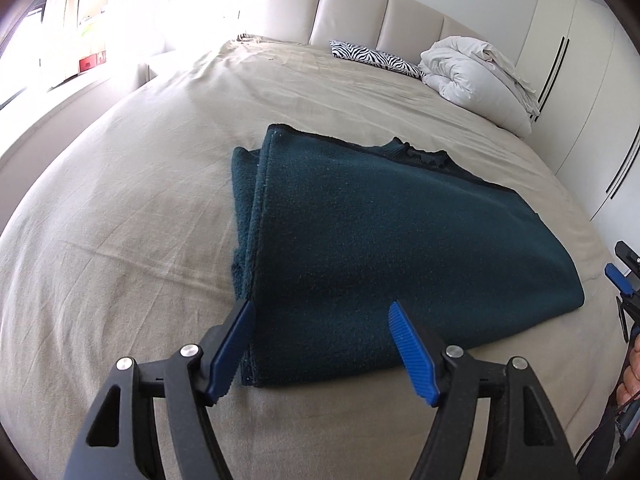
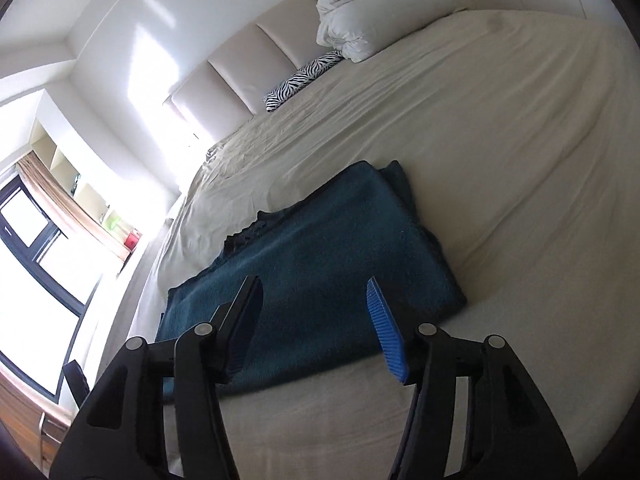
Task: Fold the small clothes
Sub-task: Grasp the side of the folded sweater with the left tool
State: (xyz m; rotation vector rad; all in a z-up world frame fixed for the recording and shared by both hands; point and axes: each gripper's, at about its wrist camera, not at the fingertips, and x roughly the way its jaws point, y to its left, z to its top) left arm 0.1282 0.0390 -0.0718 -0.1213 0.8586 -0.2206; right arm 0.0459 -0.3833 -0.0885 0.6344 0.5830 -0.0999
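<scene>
The blue-padded fingers (image 1: 234, 350) of the left gripper (image 1: 322, 308) are spread wide, and nothing is pinched between them; they are held low over the near edge of a dark teal garment (image 1: 380, 248), one pad just at its left corner, the other over the cloth. Whether the pads touch the fabric cannot be told. In the right wrist view the fingers (image 2: 386, 334) of the right gripper (image 2: 314, 284) are likewise parted, with no cloth caught between them, and are aimed across the garment from its other side.

The garment, a thick fleece-like piece, is laid on a beige bed sheet (image 1: 120, 220), near the middle of the bed. It is already doubled: stacked layers are seen along its left edge, and a ribbed collar (image 1: 416, 152) shows at the far edge. The shape is roughly rectangular, and its top face lies fairly smooth.

The step in hand is judged to be the pause between folds, with both grippers free of the cloth. For the next move a fresh hold would be called for: the near edge taken at two corners, all layers gathered between the pads, then lifted and carried over toward the collar side.

A rolled white duvet (image 1: 480, 76) and a zebra-print pillow (image 1: 376, 58) are left well apart, by the headboard (image 1: 360, 12).
</scene>
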